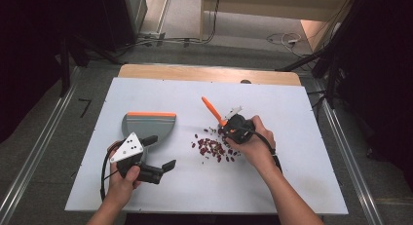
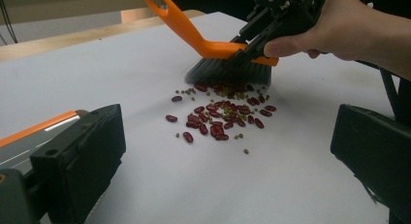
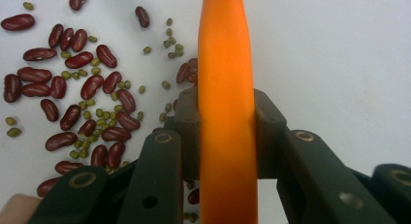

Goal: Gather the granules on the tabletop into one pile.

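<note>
**Sweeping Beans: Brush Clamped, Dustpan Standing By**

Holding an orange-handled brush [image 1: 213, 110], the right tongs [image 1: 234, 126] are pinched on its handle; the right gripper view shows both black jaws pressed flat against the orange shaft [image 3: 226, 112] from either side. The brush's dark bristles [image 2: 228, 72] rest on the desk [image 1: 292, 176] at the far edge of the bean pile, at about 12 o'clock from it in the left gripper view, and the handle slants up and away toward 11 o'clock in the high view.

A loose pile of red kidney beans [image 1: 213, 148] mixed with small green beans [image 3: 99, 112] lies on the white sheet near the desk's centre, just at 8 o'clock from the right hand [image 1: 253, 142].

The left tongs [image 1: 158, 154] stand spread, with nothing between the jaws; the two black pads [image 2: 82, 161] sit wide apart in the left gripper view, framing the pile ahead. The left hand [image 1: 122, 181] holds them low over the desk at roughly 9 o'clock from the beans.

A grey dustpan [image 1: 146, 126] with an orange lip lies flat at 12 o'clock from the left tongs, just beside them and well apart from the pile. Whether the tongs touch it cannot be told.
</note>
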{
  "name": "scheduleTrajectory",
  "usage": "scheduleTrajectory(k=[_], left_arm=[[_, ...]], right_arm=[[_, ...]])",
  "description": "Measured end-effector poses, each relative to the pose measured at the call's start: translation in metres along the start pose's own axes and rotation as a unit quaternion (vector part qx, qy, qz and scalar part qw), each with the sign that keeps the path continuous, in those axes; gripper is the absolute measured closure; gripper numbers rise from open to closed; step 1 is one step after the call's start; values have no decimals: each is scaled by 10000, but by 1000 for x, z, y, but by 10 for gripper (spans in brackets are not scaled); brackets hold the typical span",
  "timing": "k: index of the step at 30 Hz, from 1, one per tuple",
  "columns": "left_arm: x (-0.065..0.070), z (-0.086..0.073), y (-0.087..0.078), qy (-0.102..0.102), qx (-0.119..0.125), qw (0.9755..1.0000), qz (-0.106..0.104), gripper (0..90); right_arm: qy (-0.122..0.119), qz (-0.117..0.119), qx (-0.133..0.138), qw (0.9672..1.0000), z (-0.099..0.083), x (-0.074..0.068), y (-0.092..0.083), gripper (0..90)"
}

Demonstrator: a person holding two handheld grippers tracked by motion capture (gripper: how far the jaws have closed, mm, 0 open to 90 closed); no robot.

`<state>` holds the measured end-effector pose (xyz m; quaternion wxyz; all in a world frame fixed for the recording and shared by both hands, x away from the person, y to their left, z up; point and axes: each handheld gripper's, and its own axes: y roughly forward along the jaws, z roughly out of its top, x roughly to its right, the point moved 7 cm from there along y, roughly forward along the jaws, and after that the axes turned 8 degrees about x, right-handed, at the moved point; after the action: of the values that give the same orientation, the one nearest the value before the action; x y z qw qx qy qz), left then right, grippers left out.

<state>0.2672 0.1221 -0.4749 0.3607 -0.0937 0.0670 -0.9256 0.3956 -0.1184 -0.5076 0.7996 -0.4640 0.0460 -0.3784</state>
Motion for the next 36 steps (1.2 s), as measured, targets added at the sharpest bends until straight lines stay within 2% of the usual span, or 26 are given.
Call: scheduleTrajectory(k=[4,9,11,12,18,21,23,26,30,32,36], left_arm=[[0,0,-1,27,2,10000,2,0],[-1,1,-2,8,23,10000,58,0],[-2,1,-2,2,28,10000,71,0],[-2,1,-3,-2,34,10000,72,0],[-2,0,-4,7,36,10000,72,0],[-3,1,-5,12,53,9999,94,0],[-3,1,-5,-9,76,9999,114,0],[-4,2,-7,-13,98,9999,136,0],[-6,1,-7,-18,93,9999,141,0],[-6,0,-7,-42,102,9999,129,0],[-7,0,-6,-35,88,9999,116,0]], right_arm=[[52,147,23,9999,1,-3,-2,689],[49,180,15,9998,1,-1,-4,689],[89,231,79,9997,2,3,-5,689],[191,272,172,9993,4,10,-8,688],[152,207,342,9991,16,25,-14,688],[-37,268,529,9982,30,29,-14,688],[-105,272,548,9981,33,30,-13,688],[-456,290,628,9966,42,31,-6,688],[-666,276,602,9956,50,30,8,688],[-1084,220,661,9917,51,30,17,688],[-1442,210,430,9884,46,20,33,688]])
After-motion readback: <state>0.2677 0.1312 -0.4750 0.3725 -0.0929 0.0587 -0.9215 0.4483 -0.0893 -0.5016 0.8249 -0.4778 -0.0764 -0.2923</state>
